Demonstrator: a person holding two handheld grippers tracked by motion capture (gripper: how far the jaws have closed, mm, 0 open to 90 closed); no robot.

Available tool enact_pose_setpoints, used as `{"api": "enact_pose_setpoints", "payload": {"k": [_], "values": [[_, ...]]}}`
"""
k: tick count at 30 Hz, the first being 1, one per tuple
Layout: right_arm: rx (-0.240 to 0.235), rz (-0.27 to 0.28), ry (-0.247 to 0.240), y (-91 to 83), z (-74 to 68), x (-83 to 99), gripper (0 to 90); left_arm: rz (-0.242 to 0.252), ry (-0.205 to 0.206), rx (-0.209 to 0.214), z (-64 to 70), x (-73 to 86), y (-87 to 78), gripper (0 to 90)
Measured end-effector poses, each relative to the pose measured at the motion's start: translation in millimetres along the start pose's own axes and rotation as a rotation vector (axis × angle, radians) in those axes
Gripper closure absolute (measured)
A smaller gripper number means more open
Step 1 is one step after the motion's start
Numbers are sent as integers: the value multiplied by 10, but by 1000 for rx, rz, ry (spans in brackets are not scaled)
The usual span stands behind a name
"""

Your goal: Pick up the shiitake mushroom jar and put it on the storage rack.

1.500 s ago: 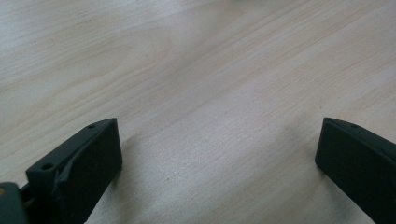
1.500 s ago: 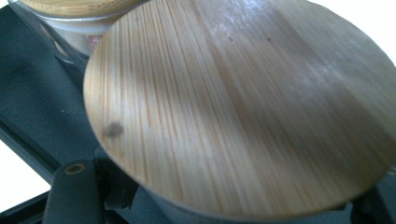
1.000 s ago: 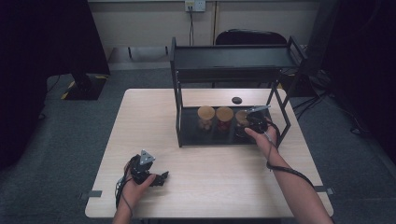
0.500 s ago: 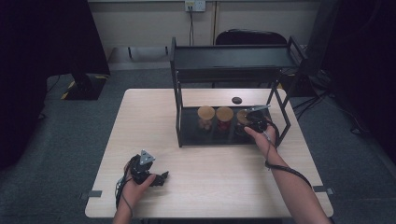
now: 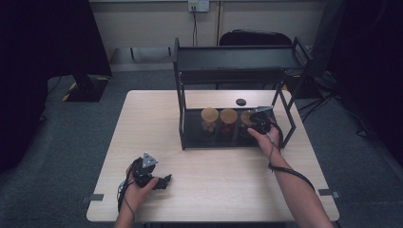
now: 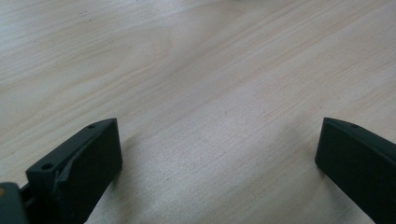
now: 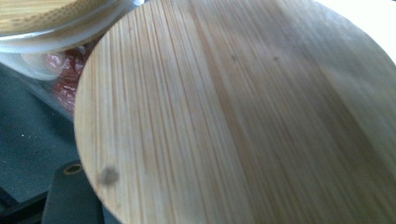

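Observation:
Three glass jars with bamboo lids stand in a row on the lower level of a black shelf rack (image 5: 237, 64). My right gripper (image 5: 253, 122) is at the rightmost jar (image 5: 246, 117), with the hand behind it. In the right gripper view that jar's lid (image 7: 243, 121) is very close and hides most of the jaws; one black finger (image 7: 70, 196) shows under its edge. The middle jar (image 5: 228, 115) holds red contents (image 7: 65, 65). My left gripper (image 5: 164, 180) rests on the table near the front left, open and empty (image 6: 217, 154).
The rack stands on the back right of a light wooden table (image 5: 214, 190). A small black disc (image 5: 241, 101) lies on the table behind the rack. A dark chair (image 5: 256, 38) stands beyond the table. The rack's posts flank the right hand.
The right hand and gripper have shifted slightly left and inward at the rightmost jar. The left gripper has stayed still.

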State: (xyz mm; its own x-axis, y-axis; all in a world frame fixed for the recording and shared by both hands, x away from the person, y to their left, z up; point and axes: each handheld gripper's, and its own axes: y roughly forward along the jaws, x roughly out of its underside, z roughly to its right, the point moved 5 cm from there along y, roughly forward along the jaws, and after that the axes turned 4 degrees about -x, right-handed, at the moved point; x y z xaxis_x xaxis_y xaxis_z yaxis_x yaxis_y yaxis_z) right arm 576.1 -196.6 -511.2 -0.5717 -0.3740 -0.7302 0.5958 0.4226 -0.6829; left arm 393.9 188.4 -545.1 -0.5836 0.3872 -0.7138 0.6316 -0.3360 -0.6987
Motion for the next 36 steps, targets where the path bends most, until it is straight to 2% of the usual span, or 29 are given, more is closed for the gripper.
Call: {"api": "enact_pose_setpoints", "payload": {"k": [9, 15, 20, 25, 31, 32, 36], "values": [[9, 0, 11, 12, 0, -10, 245, 0, 0, 0, 0, 0, 0, 2], [16, -11, 44, 11, -5, 10, 98, 0, 0, 0, 0, 0, 0, 2], [25, -18, 46, -35, -10, 15, 83, 0, 1, 2, -1, 1, -1, 2], [32, -3, 40, -94, -24, 5, 67, -1, 3, 3, -2, 1, -1, 2], [17, 17, 51, -164, -63, 7, 25, -1, 4, 4, -3, 2, -2, 2], [10, 18, 41, -176, -70, 12, 6, -1, 5, 4, -3, 2, -3, 2], [11, 23, 56, -221, -88, 26, 10, -1, 4, 5, -3, 2, -2, 2]]}}
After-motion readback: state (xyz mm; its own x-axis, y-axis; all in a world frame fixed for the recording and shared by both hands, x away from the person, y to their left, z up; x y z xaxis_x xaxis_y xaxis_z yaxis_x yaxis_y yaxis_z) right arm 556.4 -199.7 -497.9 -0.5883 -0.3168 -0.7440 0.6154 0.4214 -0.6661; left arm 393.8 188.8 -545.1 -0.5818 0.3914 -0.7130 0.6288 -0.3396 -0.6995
